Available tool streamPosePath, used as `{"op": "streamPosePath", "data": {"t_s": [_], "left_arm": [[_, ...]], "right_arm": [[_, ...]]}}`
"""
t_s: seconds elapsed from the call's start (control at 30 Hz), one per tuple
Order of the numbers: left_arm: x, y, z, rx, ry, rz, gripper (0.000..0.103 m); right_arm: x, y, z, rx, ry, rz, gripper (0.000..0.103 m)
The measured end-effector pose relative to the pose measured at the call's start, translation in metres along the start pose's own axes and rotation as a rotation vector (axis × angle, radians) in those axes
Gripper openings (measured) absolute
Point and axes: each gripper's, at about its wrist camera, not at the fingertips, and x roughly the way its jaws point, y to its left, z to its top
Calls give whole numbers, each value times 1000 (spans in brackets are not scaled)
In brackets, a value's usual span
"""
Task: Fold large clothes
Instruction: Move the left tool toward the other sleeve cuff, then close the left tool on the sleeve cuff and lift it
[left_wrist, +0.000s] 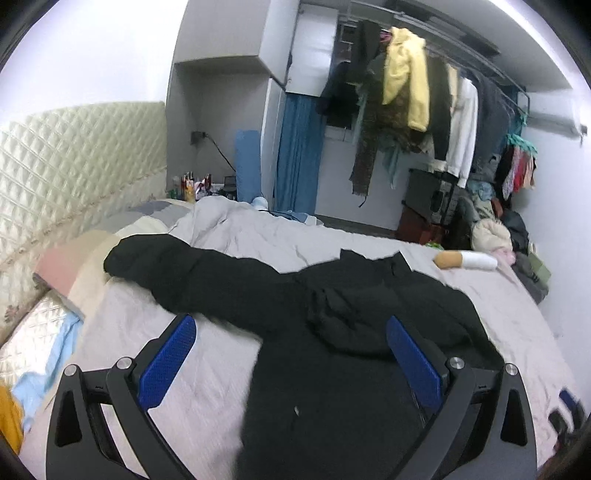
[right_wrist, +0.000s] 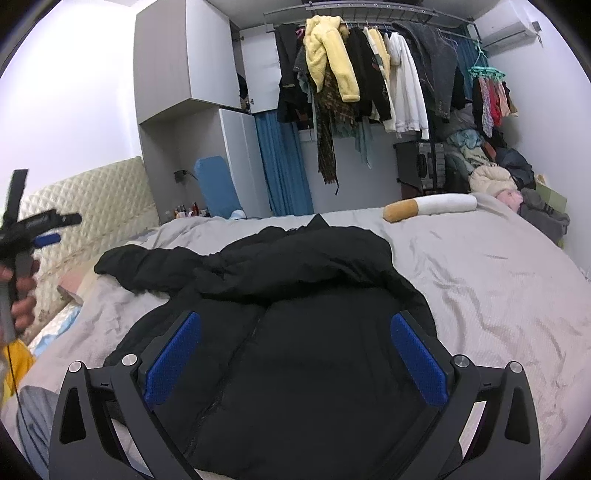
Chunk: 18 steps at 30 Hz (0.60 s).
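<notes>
A large black padded jacket (left_wrist: 288, 295) lies spread on the grey bed sheet (left_wrist: 155, 332), one sleeve (left_wrist: 155, 258) stretched out to the left toward the headboard. It also shows in the right wrist view (right_wrist: 295, 332), front zipper up, its hood bunched at the far side. My left gripper (left_wrist: 291, 339) is open and empty, held above the jacket's left side. My right gripper (right_wrist: 295, 339) is open and empty above the jacket's body. The left gripper (right_wrist: 48, 232) also shows at the left edge of the right wrist view, held in a hand.
A cigarette-shaped pillow (right_wrist: 428, 206) lies at the bed's far edge. A quilted headboard (left_wrist: 74, 166) stands on the left. A rack of hanging clothes (right_wrist: 369, 74) and a clothes pile (right_wrist: 498, 173) fill the far wall. Bottles (left_wrist: 188, 184) stand on a bedside surface.
</notes>
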Motion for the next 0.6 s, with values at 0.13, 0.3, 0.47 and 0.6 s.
{"op": "streamPosePath", "data": {"t_s": [0.13, 0.3, 0.47, 0.6], "left_arm": [[50, 55, 38, -72, 23, 13, 103], [126, 133, 55, -189, 107, 34, 103], [188, 209, 39, -379, 168, 38, 102], [226, 266, 17, -545, 174, 18, 102]], "right_arm": [[3, 1, -2, -9, 9, -18, 103], [12, 0, -5, -6, 26, -46, 103], [26, -2, -4, 15, 59, -73, 103], [41, -2, -6, 32, 87, -87, 103]]}}
